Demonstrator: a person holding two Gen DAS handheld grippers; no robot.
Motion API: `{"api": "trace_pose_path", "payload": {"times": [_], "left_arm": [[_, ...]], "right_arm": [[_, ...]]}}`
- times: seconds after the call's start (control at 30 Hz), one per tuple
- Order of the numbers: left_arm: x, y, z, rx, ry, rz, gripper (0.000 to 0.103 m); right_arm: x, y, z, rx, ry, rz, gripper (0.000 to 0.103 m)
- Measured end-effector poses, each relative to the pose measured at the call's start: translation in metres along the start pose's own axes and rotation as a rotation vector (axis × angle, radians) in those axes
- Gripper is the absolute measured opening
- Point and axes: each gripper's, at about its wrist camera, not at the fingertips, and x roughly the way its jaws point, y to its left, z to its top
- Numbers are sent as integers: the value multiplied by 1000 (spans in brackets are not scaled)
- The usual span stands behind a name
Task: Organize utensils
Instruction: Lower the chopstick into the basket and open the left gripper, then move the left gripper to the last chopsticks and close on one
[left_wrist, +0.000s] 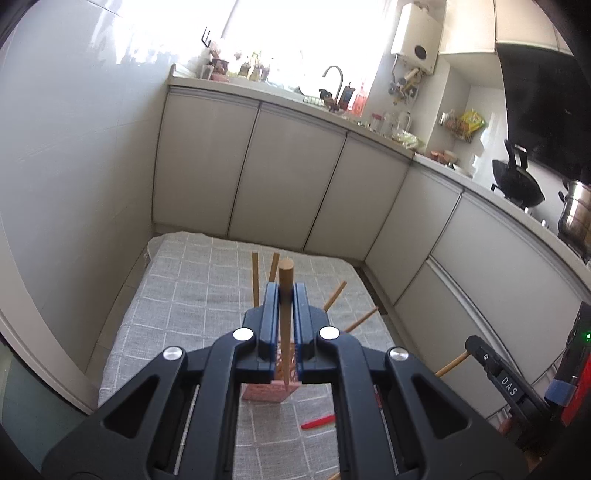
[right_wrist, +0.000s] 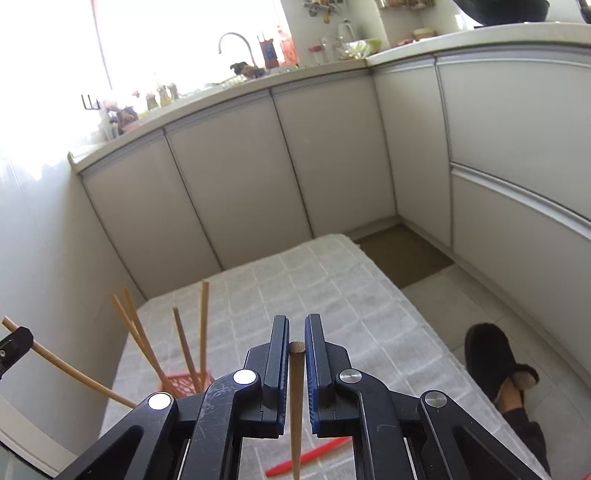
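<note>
— While the left gripper (left_wrist: 284, 291) hangs over the grey checked cloth (left_wrist: 192, 280), what has it got?

— A round wooden stick (left_wrist: 285, 314), standing upright, pinched between the blue pads (left_wrist: 272, 306). The jaws are closed right down onto it. Its lower end drops towards the pink basket (left_wrist: 267, 393) directly beneath, though I can't tell whether the tip is inside.

— And what is in that basket?

— Several wooden chopsticks (left_wrist: 255, 277) stand in it, fanning out: two lean away at the far side, others splay to the right.

— The right gripper (right_wrist: 296, 341)?

— It has a second chopstick (right_wrist: 296, 406), also upright, its round top showing between the blue pads (right_wrist: 317, 354). The jaws are drawn in to a narrow gap with the stick in it; the left pad touches it, and on the right there looks to be a sliver of space, so I can't say how firm the hold is.

— Where does it sit against the basket?

— From that view the red holder (right_wrist: 186, 382) is well off to the left, near the cloth's left edge. A red utensil (right_wrist: 306, 459) lies flat on the cloth at the near side, below the gripper.

— Anything else about?

— White cabinets (right_wrist: 236, 177) along the far wall, a tap (right_wrist: 236, 42) on the counter above them, and a foot in a black slipper (right_wrist: 491, 358) on the floor at the right.
</note>
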Motion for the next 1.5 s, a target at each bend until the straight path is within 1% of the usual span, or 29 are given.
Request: {"api": "trace_pose_path", "payload": {"times": [0.07, 0.13, 0.23, 0.33, 0.5, 0.67, 0.73, 0.8, 0.83, 0.87, 0.9, 0.93, 1.03, 1.1, 1.13, 1.23, 1.37, 1.5], "left_arm": [[-4, 0, 4, -8, -54, 19, 8], [-3, -1, 5, -8, -91, 42, 8], [4, 0, 6, -21, -108, 53, 8], [12, -2, 6, -19, -105, 65, 8], [34, -3, 1, 7, -50, 99, 8], [62, 2, -11, 16, 52, 127, 8], [70, 5, -16, 10, 83, 125, 8], [79, 10, -19, -4, 125, 117, 13], [81, 13, -21, -23, 141, 111, 25], [80, 16, -21, -46, 146, 105, 40], [77, 19, -21, -69, 144, 95, 45], [73, 21, -21, -84, 137, 83, 47], [62, 22, -18, -87, 126, 82, 48], [55, 25, -18, -89, 122, 93, 51], [53, 27, -19, -94, 126, 97, 53], [49, 33, -22, -102, 150, 111, 54], [48, 38, -27, -85, 181, 139, 54], [47, 44, -32, -88, 217, 147, 54]], "right_arm": [[-1, 4, 9, -2, -12, 13, 7], [-2, 8, 16, -3, -21, 29, 7], [-4, 13, 26, -9, -36, 44, 7], [-5, 17, 31, -16, -48, 56, 7], [-7, 21, 36, -14, -51, 76, 7], [-11, 25, 41, -12, -48, 101, 7], [-14, 29, 43, -13, -48, 114, 7], [-18, 33, 45, -16, -48, 129, 7], [-20, 36, 47, -19, -49, 136, 7], [-21, 38, 49, -22, -49, 143, 7], [-23, 42, 50, -26, -49, 151, 7], [-24, 44, 52, -29, -49, 159, 7], [-27, 54, 57, -31, -51, 182, 7], [-28, 60, 61, -33, -52, 195, 7], [-28, 65, 63, -35, -53, 202, 7], [-23, 82, 66, -51, -55, 212, 7], [-8, 107, 61, -86, -45, 211, 7], [18, 125, 49, -121, -13, 192, 7]]}}
